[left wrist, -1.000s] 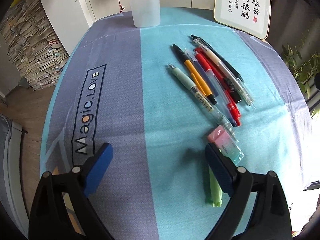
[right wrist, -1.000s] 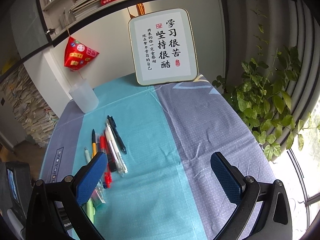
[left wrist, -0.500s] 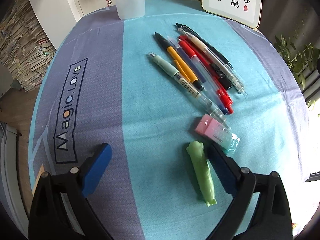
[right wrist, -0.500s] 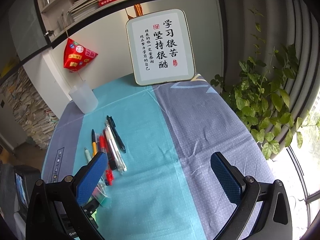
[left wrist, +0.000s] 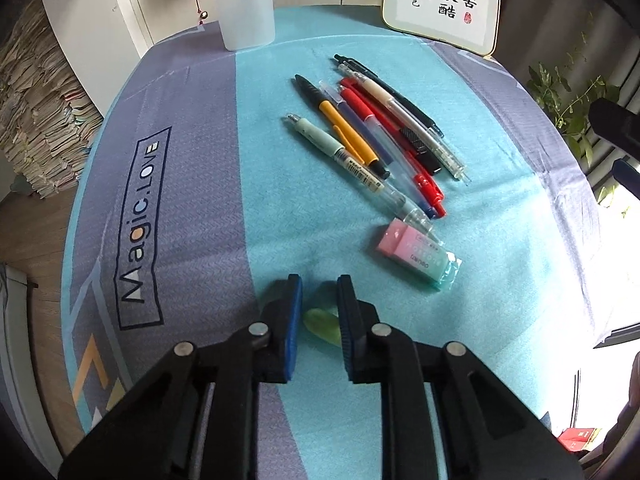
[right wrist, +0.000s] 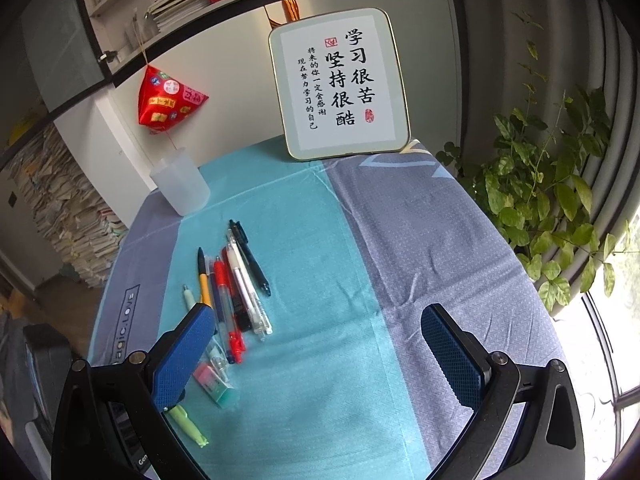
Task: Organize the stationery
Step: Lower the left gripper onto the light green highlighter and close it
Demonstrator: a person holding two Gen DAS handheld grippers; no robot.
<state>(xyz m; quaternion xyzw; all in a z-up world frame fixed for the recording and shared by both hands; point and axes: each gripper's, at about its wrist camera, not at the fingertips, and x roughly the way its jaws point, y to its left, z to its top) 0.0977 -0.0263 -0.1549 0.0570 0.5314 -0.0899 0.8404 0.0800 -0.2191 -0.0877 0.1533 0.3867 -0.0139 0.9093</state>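
Note:
In the left wrist view my left gripper (left wrist: 319, 285) is shut on a light green highlighter (left wrist: 323, 325), gripped between the blue pads low over the cloth. Several pens (left wrist: 372, 136) lie side by side ahead, with a pink and mint eraser (left wrist: 418, 253) just beyond the gripper. A translucent plastic cup (left wrist: 245, 17) stands at the far edge. In the right wrist view my right gripper (right wrist: 316, 344) is open and empty above the cloth; the pens (right wrist: 236, 280), eraser (right wrist: 214, 385), highlighter (right wrist: 188, 426) and cup (right wrist: 180, 186) show to its left.
A framed calligraphy board (right wrist: 340, 84) leans at the table's back. A potted plant (right wrist: 560, 208) stands off the right edge. Stacked papers (left wrist: 36, 120) are piled beside the table on the left. The blue and grey cloth (right wrist: 420, 240) covers the round table.
My left gripper moved over the green highlighter and closed on it; it was wide open before. The right gripper has hardly moved and stays open.

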